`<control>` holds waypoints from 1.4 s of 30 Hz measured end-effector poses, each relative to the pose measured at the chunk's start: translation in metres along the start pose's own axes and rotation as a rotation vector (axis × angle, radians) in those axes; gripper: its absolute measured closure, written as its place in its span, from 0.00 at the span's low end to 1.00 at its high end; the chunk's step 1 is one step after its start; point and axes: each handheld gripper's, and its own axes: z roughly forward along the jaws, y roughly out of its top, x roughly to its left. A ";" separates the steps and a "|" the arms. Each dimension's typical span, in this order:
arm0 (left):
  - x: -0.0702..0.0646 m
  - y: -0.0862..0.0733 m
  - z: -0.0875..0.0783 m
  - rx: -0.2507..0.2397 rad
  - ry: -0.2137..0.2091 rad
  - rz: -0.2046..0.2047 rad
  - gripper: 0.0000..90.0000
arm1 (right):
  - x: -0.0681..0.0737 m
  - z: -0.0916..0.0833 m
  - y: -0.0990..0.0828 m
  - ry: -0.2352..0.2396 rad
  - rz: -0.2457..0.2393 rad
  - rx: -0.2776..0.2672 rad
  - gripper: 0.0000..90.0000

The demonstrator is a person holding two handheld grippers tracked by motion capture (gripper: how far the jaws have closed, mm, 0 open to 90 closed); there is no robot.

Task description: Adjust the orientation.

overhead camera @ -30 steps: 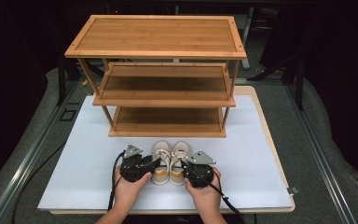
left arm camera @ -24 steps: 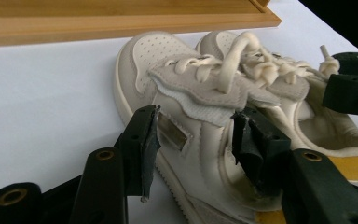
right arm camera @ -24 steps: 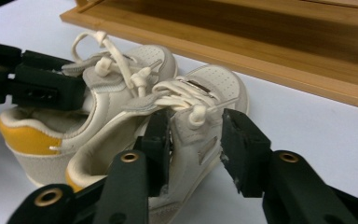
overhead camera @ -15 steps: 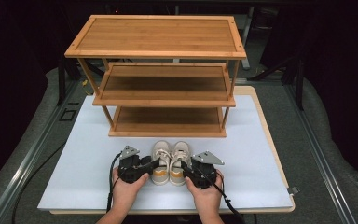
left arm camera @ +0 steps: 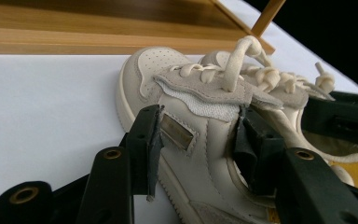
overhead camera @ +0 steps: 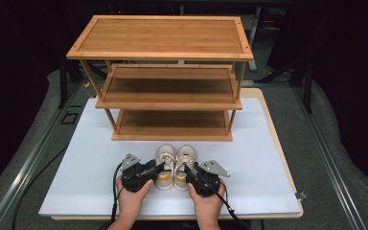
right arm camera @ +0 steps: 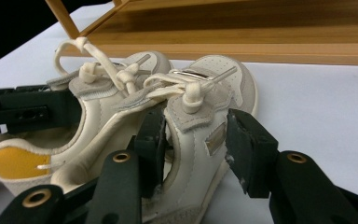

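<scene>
A pair of small cream shoes with yellow heel linings stands side by side on the white mat, toes toward the rack: left shoe [overhead camera: 165, 165] [left arm camera: 144, 70] [right arm camera: 98, 121], right shoe [overhead camera: 185, 162] [right arm camera: 223, 74] [left arm camera: 279, 79]. My left gripper [overhead camera: 157, 168] [left arm camera: 198, 140] is open. It straddles the left shoe's outer side wall, one jaw outside and one inside the opening. My right gripper [overhead camera: 189, 171] [right arm camera: 196, 140] has just been opening. It straddles the right shoe's outer wall in the same way, with a small gap at the outer pad.
A three-shelf bamboo rack [overhead camera: 165, 36] stands just behind the shoes, and its lowest shelf [overhead camera: 172, 125] is bare. The white mat [overhead camera: 86, 158] lies on a wood-edged table. Grey carpeted ledges and metal rails run along both sides.
Both hands hold almost the same places beside the shoes. The shoes have not moved.
</scene>
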 end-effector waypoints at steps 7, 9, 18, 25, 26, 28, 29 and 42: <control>-0.001 -0.002 0.000 -0.015 0.003 -0.024 0.60 | -0.001 0.003 -0.005 0.007 0.061 -0.041 0.61; -0.002 -0.003 0.000 -0.022 0.008 -0.030 0.60 | 0.000 0.003 -0.006 0.009 0.074 -0.049 0.62; -0.004 -0.005 0.001 -0.036 0.017 -0.047 0.61 | 0.000 0.002 -0.008 0.012 0.098 -0.056 0.66; -0.004 -0.005 0.001 -0.034 0.020 -0.040 0.62 | -0.004 0.002 -0.006 0.030 0.080 -0.035 0.66; -0.004 -0.005 0.000 -0.033 0.021 -0.037 0.62 | -0.004 0.002 -0.005 0.032 0.081 -0.037 0.66; -0.004 -0.005 0.000 -0.033 0.022 -0.039 0.62 | -0.005 0.002 -0.005 0.037 0.083 -0.028 0.66; -0.004 -0.005 0.000 -0.034 0.023 -0.039 0.62 | -0.005 0.002 -0.006 0.033 0.084 -0.039 0.65; -0.006 -0.005 0.001 -0.035 0.035 -0.046 0.61 | -0.005 0.002 -0.006 0.034 0.112 -0.042 0.64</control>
